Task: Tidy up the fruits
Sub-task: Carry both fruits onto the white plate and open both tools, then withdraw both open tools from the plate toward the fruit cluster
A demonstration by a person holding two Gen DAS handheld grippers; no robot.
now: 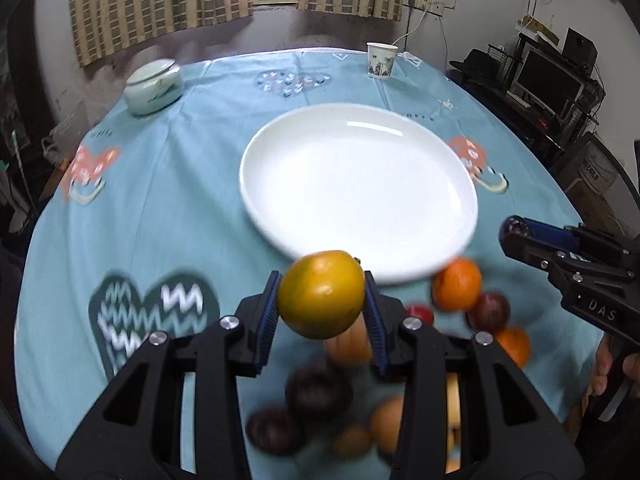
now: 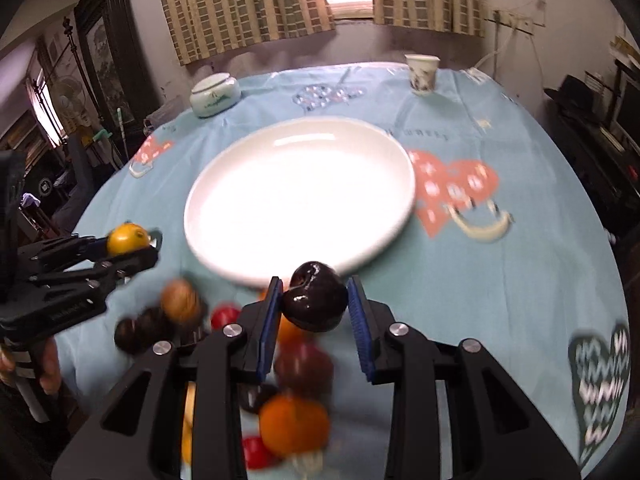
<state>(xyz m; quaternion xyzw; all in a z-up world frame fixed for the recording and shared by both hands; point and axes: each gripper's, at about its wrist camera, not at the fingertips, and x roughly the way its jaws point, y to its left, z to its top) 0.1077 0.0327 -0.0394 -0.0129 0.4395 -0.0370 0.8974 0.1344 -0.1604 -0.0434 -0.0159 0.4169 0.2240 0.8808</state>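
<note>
Fruit sits in both grippers. The left gripper [image 1: 322,300] has its blue pads clamped narrowly on a round yellow-orange citrus fruit [image 1: 322,294], held above the cloth at six o'clock of the empty round white ceramic plate [image 1: 452,224]. The right gripper [image 2: 314,304] pinches a glossy dark purple plum [image 2: 314,300], also at the plate's six o'clock edge. Blurred loose fruits [image 2: 294,424] lie on the light blue patterned tablecloth [image 1: 160,200] beneath both.
</note>
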